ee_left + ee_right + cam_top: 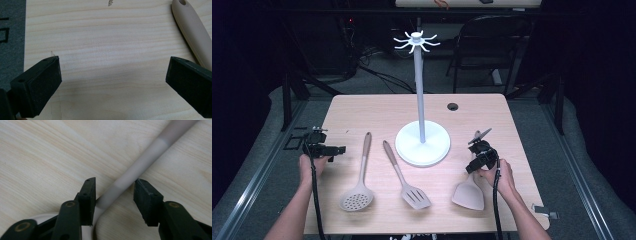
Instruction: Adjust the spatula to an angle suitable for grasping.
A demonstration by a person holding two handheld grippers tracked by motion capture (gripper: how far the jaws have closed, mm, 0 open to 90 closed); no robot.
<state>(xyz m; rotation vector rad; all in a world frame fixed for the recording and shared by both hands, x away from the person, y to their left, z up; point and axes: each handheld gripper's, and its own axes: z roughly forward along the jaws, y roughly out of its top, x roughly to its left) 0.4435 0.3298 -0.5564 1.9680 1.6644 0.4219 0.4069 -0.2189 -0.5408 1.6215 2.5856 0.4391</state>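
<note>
Right tongs (114,195) straddle the handle of the solid spatula (469,192), jaws on either side of the shaft. Left pad looks at or very near the handle; right pad shows a gap. Not clamped yet, so I read this as a grasp about to be made, not a hold.

Left tongs (113,72) wide open over bare worktop (362,107) near the left edge, nothing between the jaws. Handle of the perforated skimmer (359,180) lies just beside the right jaw, apart from it.

Layout: solid spatula lies flat near the right front of the worktop, blade toward the front edge, handle running back under the right tongs. Slotted turner (404,175) sits between skimmer and spatula. Hook stand (422,142) stands mid-worktop, round base just beside the right tongs, hooks up top empty.

Judged risks from here:
- Handle is round and tapered. Off-centre closing could make it roll or squirt out of the pads.
- Grip point appears low on the shaft, near the blade. The long handle end would lever and swing on lift, and could twist in the pads.
- Stand base is close. A swing during lift could knock it, and the tall post might tip.
- Hanging hole at the handle end must meet a small hook; any rotation in grip makes that alignment hard.
</note>
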